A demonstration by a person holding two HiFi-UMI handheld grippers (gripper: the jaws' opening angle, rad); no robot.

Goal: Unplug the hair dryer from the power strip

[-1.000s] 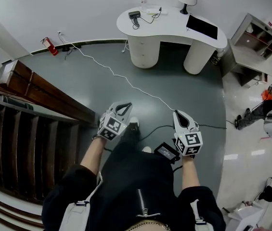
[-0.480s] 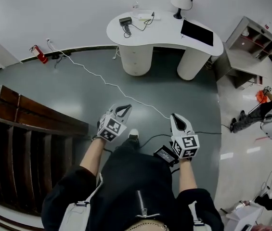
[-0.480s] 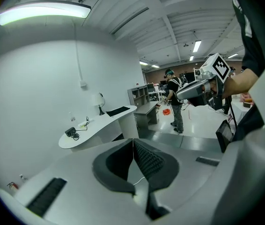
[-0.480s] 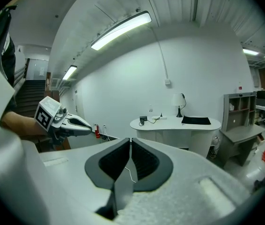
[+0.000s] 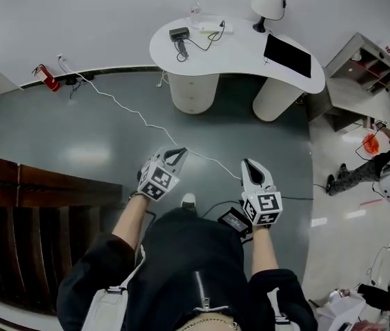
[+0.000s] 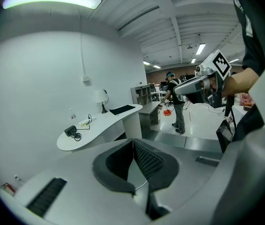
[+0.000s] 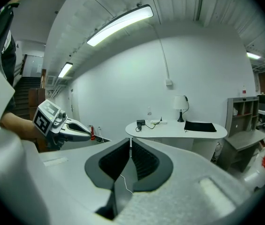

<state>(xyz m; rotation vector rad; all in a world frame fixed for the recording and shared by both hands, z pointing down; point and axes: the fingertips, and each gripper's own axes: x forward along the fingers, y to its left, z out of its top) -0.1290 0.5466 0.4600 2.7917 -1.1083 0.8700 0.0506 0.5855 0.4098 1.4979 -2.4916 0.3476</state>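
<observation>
Both grippers are clenched on nothing: left gripper (image 5: 177, 154), right gripper (image 5: 248, 165). At twelve o'clock, well apart from me, the hair dryer (image 5: 179, 34) lies on the white desk (image 5: 236, 52) near the power strip (image 5: 212, 27). I should get close, open up, steady the strip, then pull the plug straight.

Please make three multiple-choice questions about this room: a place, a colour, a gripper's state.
1. Where does the lamp stand? A on the white desk; B on the floor; C on the stairs.
2. What colour is the flat pad on the desk? A red; B black; C white.
3. How are the left gripper's jaws? A wide apart; B shut on the hair dryer; C shut, empty.
Answers: 1 A, its base sits on the desktop; 2 B, dark against the white top; 3 C, they meet with nothing between.
</observation>
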